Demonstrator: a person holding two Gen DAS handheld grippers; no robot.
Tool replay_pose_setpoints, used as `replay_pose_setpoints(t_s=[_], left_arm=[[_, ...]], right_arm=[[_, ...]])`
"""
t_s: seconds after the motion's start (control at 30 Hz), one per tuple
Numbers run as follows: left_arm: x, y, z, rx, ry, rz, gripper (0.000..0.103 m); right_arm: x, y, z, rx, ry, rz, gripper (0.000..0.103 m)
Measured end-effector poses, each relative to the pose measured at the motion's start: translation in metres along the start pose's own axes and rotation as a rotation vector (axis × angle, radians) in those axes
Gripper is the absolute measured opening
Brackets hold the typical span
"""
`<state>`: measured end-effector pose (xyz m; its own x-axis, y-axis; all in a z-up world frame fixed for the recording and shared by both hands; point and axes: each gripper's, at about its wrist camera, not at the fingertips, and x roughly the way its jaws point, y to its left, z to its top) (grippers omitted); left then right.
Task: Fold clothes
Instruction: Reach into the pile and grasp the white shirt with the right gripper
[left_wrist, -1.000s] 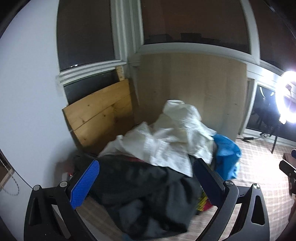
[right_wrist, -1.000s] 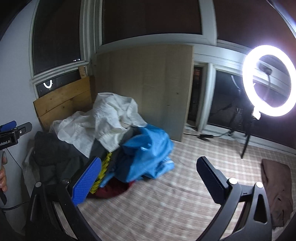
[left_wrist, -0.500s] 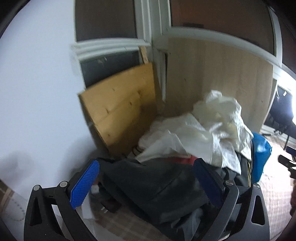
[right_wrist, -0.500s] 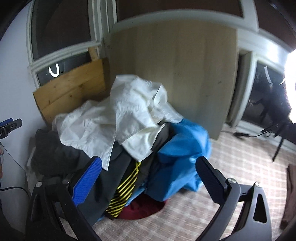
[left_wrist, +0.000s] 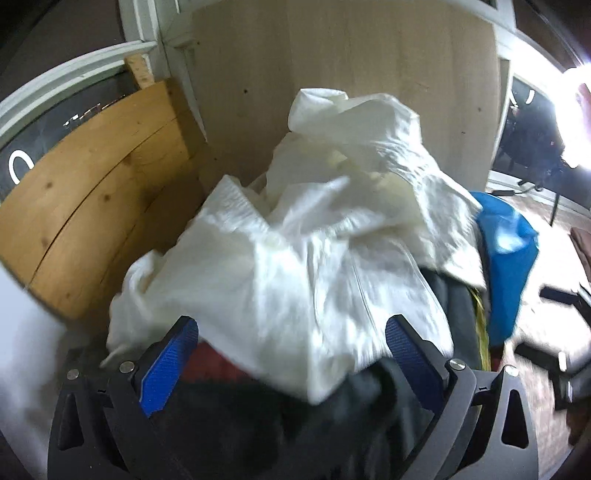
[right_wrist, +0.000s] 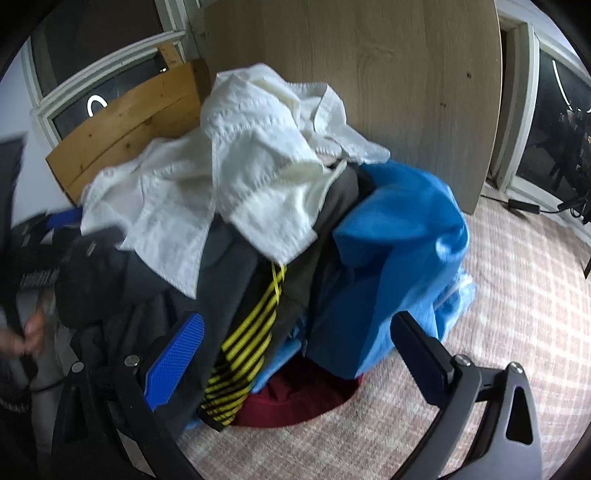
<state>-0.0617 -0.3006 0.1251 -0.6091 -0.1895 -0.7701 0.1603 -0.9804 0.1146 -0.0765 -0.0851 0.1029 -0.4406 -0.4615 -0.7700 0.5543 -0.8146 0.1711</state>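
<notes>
A heap of clothes (right_wrist: 258, 229) lies on the checked floor (right_wrist: 517, 295), piled against a pale upright board (right_wrist: 406, 74) and a knotty pine panel (right_wrist: 125, 122) that lean at the wall under dark windows. On top of the heap sits a crumpled white shirt (right_wrist: 236, 147), spreading down toward the pine panel side; in the left wrist view the same white shirt (left_wrist: 314, 229) fills the middle of the frame, blurred. Beneath it lie dark grey garments (right_wrist: 177, 280), a piece with yellow and black stripes (right_wrist: 247, 350) running down the front of the heap, a bright blue garment (right_wrist: 399, 251) on the side toward the open floor, and a dark red one (right_wrist: 306, 391) at the bottom, touching the floor. The left claw (left_wrist: 291, 354) has its fingers spread apart, holding nothing, with the lower edge of the white shirt and dark cloth lying between its blue pads (left_wrist: 166, 362). The right claw (right_wrist: 295, 358) is likewise spread wide and empty, framing the striped piece and the foot of the blue garment without gripping either.
</notes>
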Motion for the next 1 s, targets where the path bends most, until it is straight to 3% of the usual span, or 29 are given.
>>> replay_pose_setpoints(t_s=[0.03,0.07,0.13,0.3,0.37,0.4,0.47,0.5,0.53,0.63,0.73,0.87,1.0], left_arm=[[0.005,0.001,0.005,0.005,-0.003,0.008,0.097],[0.01,0.004,0.011,0.005,-0.009,0.016,0.085],[0.019,0.017,0.026,-0.006,-0.026,0.081,0.071],[0.031,0.061,0.054,-0.065,-0.052,0.279,0.072],[0.024,0.08,0.056,-0.099,-0.049,0.302,0.074],[0.018,0.086,0.054,-0.113,-0.052,0.268,0.075],[0.0,0.093,0.044,-0.145,-0.062,0.188,0.077],[-0.009,0.096,0.039,-0.159,-0.066,0.146,0.078],[-0.016,0.096,0.031,-0.164,-0.067,0.113,0.08],[-0.036,0.095,0.004,-0.148,-0.057,0.065,0.091],[-0.052,0.092,-0.024,-0.118,-0.038,0.099,0.092],[-0.075,0.099,-0.047,-0.152,-0.032,0.091,0.092],[-0.096,0.11,-0.059,-0.191,-0.053,0.109,0.092]], right_arm=[[0.003,0.0,-0.003,-0.001,0.01,0.004,0.102],[0.006,0.001,-0.005,0.0,0.016,0.012,0.102],[0.01,0.003,-0.007,0.003,0.025,0.024,0.102],[0.029,0.018,-0.007,-0.017,0.065,0.059,0.102],[0.039,0.025,-0.006,-0.03,0.086,0.076,0.102],[0.043,0.029,-0.006,-0.037,0.097,0.084,0.102],[0.053,0.037,-0.005,-0.051,0.118,0.101,0.086],[0.057,0.04,-0.005,-0.058,0.127,0.109,0.064],[0.057,0.042,-0.005,-0.063,0.124,0.111,0.053],[0.055,0.047,-0.002,-0.089,0.116,0.116,0.03],[0.045,0.048,0.007,-0.104,0.105,0.131,0.018],[0.025,0.056,0.03,-0.142,0.055,0.175,0.013],[0.0,0.071,0.074,-0.165,-0.011,0.222,0.012]])
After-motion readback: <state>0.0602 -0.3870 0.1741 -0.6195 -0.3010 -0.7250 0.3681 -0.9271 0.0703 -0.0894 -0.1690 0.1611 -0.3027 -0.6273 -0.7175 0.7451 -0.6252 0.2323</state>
